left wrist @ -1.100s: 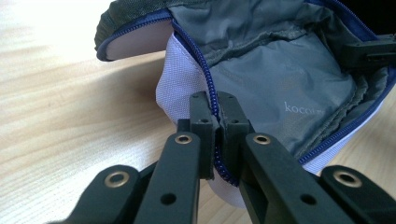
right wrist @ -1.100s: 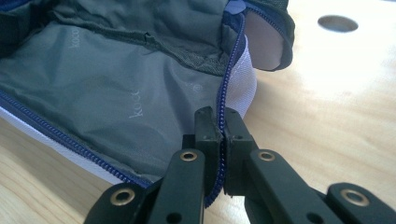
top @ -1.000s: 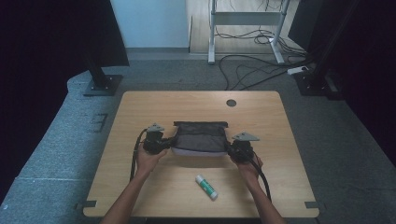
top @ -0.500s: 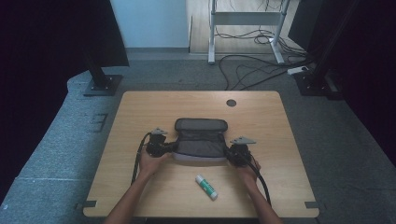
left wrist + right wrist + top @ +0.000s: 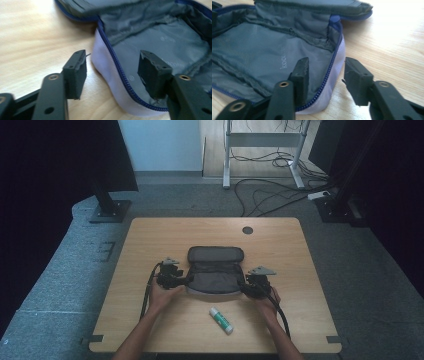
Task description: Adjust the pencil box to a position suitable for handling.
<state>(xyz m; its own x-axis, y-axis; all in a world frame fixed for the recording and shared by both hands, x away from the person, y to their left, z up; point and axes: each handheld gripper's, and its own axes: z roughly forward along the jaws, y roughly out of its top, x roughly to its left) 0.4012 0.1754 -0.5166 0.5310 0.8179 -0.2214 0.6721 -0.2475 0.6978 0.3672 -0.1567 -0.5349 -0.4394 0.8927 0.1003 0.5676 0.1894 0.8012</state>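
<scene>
Pouch: the grey zip pouch (image 5: pixel 215 270) lies open near the middle of your counter (image 5: pixel 150 235), lid flap folded toward the far edge.
Pouch inside: grey lining and a mesh pocket (image 5: pixel 242 75); nothing in it that you can make out.
Left claw: your left claw (image 5: pixel 112 72) has just been opening; its jaws now stand wide astride the pouch's left rim, blue zip (image 5: pixel 117 70) between them, pads off the fabric.
Right claw: your right claw (image 5: pixel 325 77) has just been opening too; jaws partly apart astride the right rim, pads not pressing.
Glue stick: a white glue stick (image 5: pixel 221 320) lies toward the near edge, just in front of the pouch, apart from it.
Open room: bare wood runs along the far edge, both side edges and the near corners.
Edge mark: a dark round grommet (image 5: pixel 247 230) sits by the far edge.
</scene>
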